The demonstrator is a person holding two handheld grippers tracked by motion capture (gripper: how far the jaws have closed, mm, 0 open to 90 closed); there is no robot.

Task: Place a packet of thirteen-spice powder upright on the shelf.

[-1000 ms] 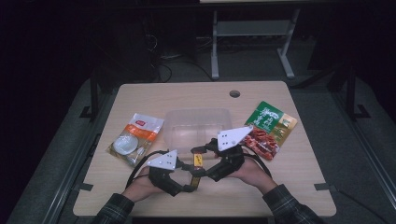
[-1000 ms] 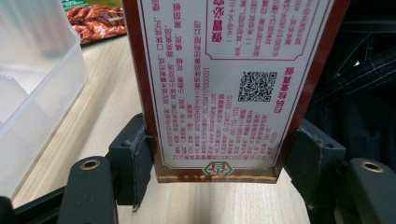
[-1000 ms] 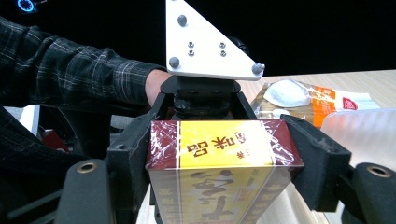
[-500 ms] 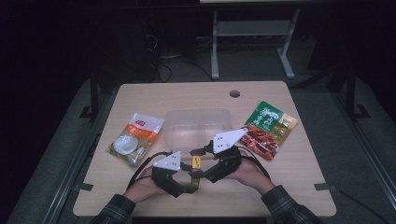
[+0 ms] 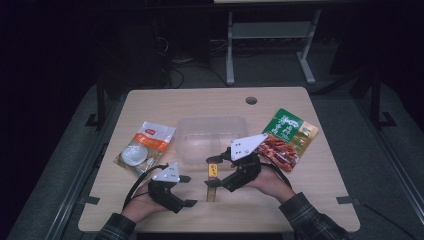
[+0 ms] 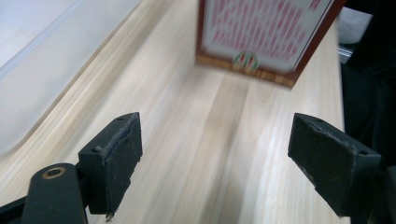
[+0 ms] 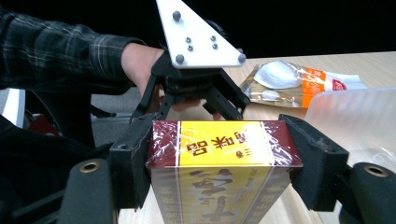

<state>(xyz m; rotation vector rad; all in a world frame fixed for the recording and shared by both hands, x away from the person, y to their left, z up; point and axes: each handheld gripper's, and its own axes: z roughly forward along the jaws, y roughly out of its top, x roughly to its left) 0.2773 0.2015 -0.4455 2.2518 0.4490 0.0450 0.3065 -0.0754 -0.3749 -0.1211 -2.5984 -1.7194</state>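
Observation:
A small yellow and maroon box (image 5: 213,174) wrapped in clear film stands on the wooden table (image 5: 320,200) near its front edge. My right gripper (image 5: 214,171) is shut on it from the right. In the right gripper view both pads press the box (image 7: 224,158) at its sides. My left gripper (image 5: 189,190) sits to the left of the box, apart from it. Its jaws have just been opening and now stand wide, with bare table between them (image 6: 215,140). The box (image 6: 266,37) shows ahead of them. My left gripper (image 7: 196,88) also faces the right gripper's camera.
A clear plastic tub (image 5: 212,140) stands mid-table behind the box. A white and orange packet (image 5: 145,147) lies at the left, and a green and red packet (image 5: 287,137) lies at the right. A cable hole (image 5: 251,100) is at the back edge.
My left gripper has opened, let go of the box and drawn back to the left. The right gripper still holds the box in the same place.

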